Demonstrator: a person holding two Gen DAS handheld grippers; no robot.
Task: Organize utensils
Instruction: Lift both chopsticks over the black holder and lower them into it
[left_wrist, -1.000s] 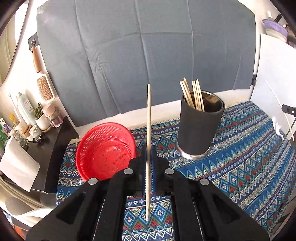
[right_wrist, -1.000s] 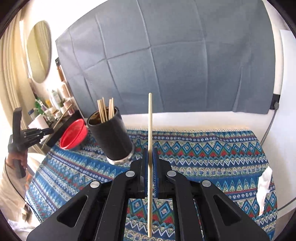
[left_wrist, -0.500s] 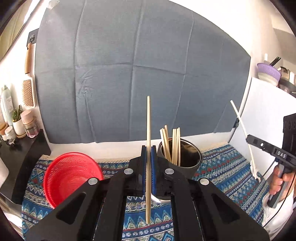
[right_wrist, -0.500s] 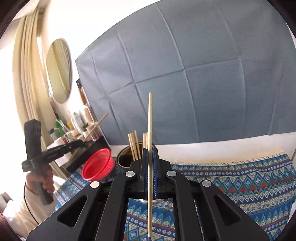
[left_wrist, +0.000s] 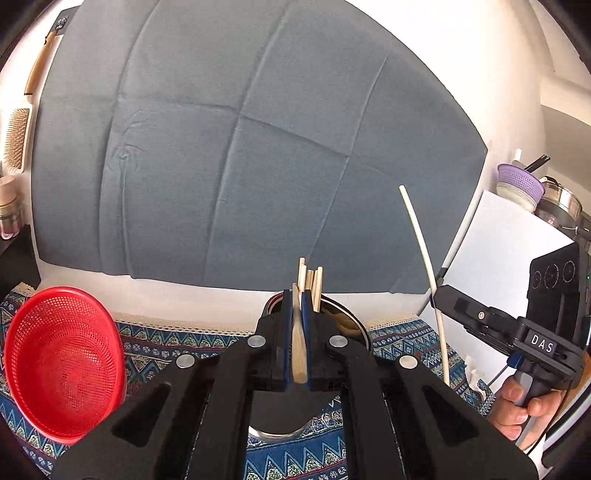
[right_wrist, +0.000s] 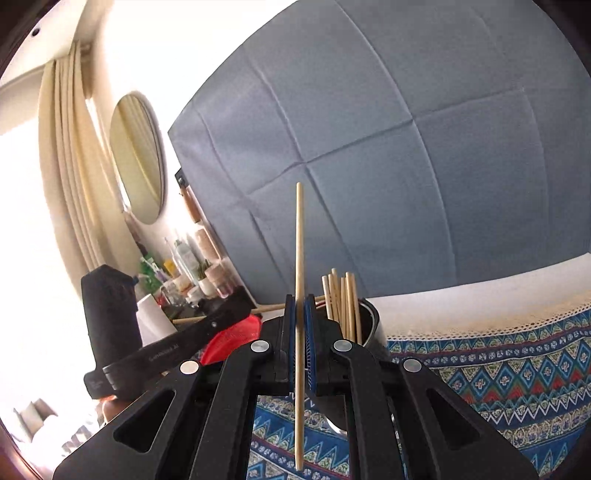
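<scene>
Wooden chopstick (right_wrist: 299, 295) between right claw (right_wrist: 300, 325) pads

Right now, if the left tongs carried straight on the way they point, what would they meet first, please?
Most likely the black holder and its standing chopsticks, directly beyond the left tongs, which grip one chopstick; depth is uncertain.

Red mesh basket (left_wrist: 62, 362), blue zigzag-patterned tablecloth (right_wrist: 498, 373), grey-blue backdrop cloth (left_wrist: 229, 166), pale wooden chopsticks (right_wrist: 341, 306).
</scene>
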